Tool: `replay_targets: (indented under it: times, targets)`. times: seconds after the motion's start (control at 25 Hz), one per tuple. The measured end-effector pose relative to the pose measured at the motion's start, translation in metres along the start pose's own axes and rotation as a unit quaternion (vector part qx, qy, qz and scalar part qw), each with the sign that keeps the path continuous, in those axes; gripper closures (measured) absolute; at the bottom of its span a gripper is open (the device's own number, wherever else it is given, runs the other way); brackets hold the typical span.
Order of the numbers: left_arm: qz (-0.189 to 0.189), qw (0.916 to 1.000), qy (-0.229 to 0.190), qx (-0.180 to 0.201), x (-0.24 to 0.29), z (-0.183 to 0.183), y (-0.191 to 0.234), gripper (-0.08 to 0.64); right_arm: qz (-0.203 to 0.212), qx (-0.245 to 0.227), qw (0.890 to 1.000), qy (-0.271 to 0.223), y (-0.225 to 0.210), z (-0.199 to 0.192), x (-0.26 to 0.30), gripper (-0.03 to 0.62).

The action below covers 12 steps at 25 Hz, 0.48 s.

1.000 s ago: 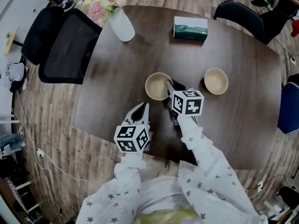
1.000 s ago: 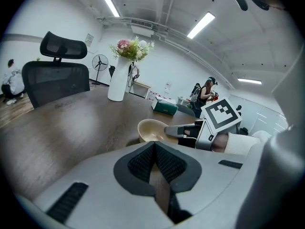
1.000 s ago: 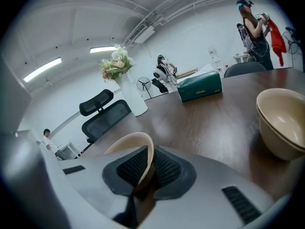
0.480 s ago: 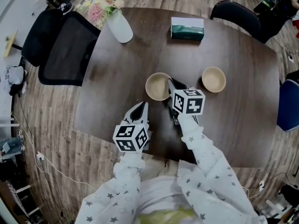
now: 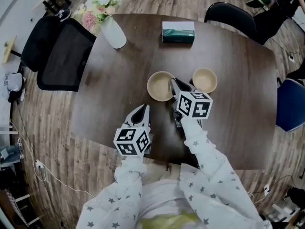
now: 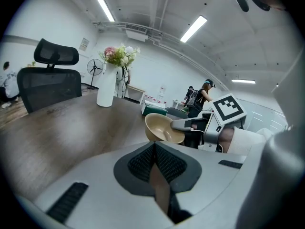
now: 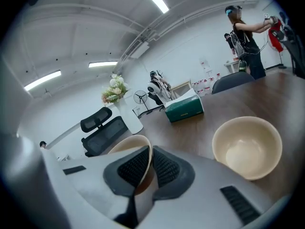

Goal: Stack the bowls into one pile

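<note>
Right tool (image 5: pixel 174 84), just closed on one bowl (image 5: pixel 158 86) at its rim, should carry it level onto the other bowl (image 5: pixel 205 80); left tool (image 5: pixel 143 109) is shut, empty.

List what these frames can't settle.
Base of the held bowl: unseen from above in the head view; the left gripper body covers it in the left gripper view.
Print on the tissue box: too small in every view.
The blue chair: cut off by the head view's right edge.
</note>
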State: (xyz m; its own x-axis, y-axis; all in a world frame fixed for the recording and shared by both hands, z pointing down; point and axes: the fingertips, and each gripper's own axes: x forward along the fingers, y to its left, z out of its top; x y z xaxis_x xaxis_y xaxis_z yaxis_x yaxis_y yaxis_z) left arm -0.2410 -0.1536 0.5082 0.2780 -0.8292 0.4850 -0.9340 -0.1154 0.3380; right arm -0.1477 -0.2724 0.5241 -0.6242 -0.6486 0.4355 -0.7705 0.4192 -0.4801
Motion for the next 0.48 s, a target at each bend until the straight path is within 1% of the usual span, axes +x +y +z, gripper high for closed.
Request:
replay_targets:
  times: [0.2,0.48]
  targets:
    - [-0.016,0.9998,-0.002,0.01,0.008,0.005,-0.014,0.535,-0.017,0.011,0.999,-0.025,-0.017,0.014,-0.014,0.552]
    - [-0.043,0.9986,-0.001,0.031,0.024,0.012,-0.05,0.535,-0.063,0.031,0.994,-0.084,-0.056,0.04,-0.05,0.552]
